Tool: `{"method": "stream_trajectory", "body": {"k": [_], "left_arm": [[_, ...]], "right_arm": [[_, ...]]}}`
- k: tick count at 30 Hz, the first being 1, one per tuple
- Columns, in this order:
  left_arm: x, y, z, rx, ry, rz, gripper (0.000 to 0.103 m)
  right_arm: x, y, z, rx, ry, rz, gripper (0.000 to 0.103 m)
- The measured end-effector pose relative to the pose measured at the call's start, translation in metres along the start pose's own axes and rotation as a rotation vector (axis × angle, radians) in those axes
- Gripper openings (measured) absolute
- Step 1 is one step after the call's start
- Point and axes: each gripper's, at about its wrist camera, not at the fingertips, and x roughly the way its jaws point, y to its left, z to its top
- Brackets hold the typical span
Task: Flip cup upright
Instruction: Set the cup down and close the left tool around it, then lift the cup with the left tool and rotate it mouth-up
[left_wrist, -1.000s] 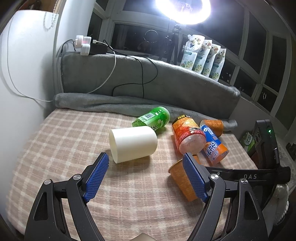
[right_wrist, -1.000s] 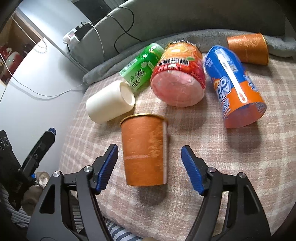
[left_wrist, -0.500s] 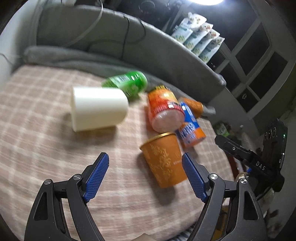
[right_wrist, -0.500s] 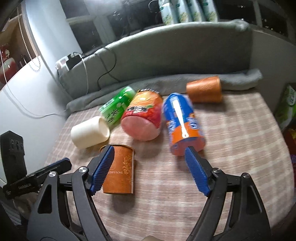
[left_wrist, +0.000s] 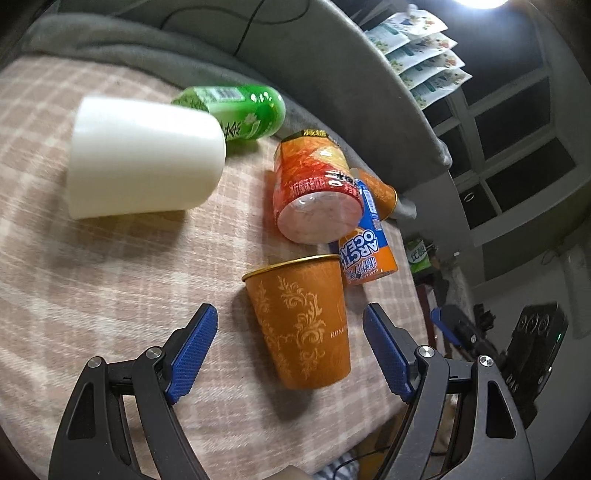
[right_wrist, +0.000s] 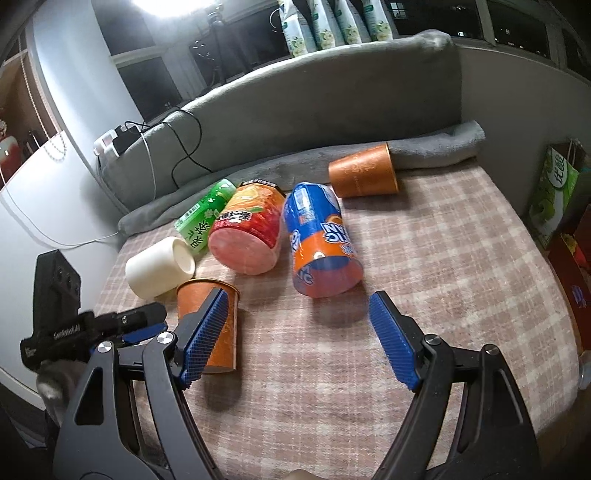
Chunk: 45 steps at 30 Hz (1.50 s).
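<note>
An orange cup with gold scrollwork (left_wrist: 304, 319) stands upright on the checked cloth, rim up; it also shows in the right wrist view (right_wrist: 221, 325), partly behind a finger. My left gripper (left_wrist: 290, 349) is open, its blue pads either side of the cup and not touching it. My right gripper (right_wrist: 297, 338) is open and empty, drawn back over bare cloth, right of the cup. A white cup (left_wrist: 144, 162) lies on its side at the left. A second orange cup (right_wrist: 364, 171) lies on its side at the back.
A green bottle (left_wrist: 236, 110), an orange-red jar (left_wrist: 314, 192) and a blue-orange Arctic Ocean can (right_wrist: 319, 243) lie on their sides mid-table. A grey blanket roll (right_wrist: 424, 147) lines the back edge. A green box (right_wrist: 554, 192) stands beyond the right edge.
My right gripper has pulled back and up from around the orange cup, which stays upright. My left gripper has swung right and closer, and now straddles that cup.
</note>
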Motion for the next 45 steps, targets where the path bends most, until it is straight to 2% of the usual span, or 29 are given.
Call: {"method": "stream_trajectory", "body": {"k": [11, 23, 35, 45], "left_arm": [[0.022, 0.009, 0.01, -0.066, 0.053, -0.024, 0.08], [0.035, 0.01, 0.014, -0.086, 0.074, -0.025, 0.079], [0.038, 0.005, 0.016, -0.066, 0.078, -0.032, 0.068], [0.03, -0.006, 0.014, -0.013, 0.041, -0.007, 0.067]], "right_arm": [[0.001, -0.006, -0.003, 0.014, -0.002, -0.02, 0.081], [0.001, -0.012, -0.002, 0.028, -0.006, -0.033, 0.081], [0.0, -0.019, -0.002, 0.044, -0.01, -0.044, 0.081], [-0.001, -0.02, -0.002, 0.048, -0.009, -0.047, 0.081]]}}
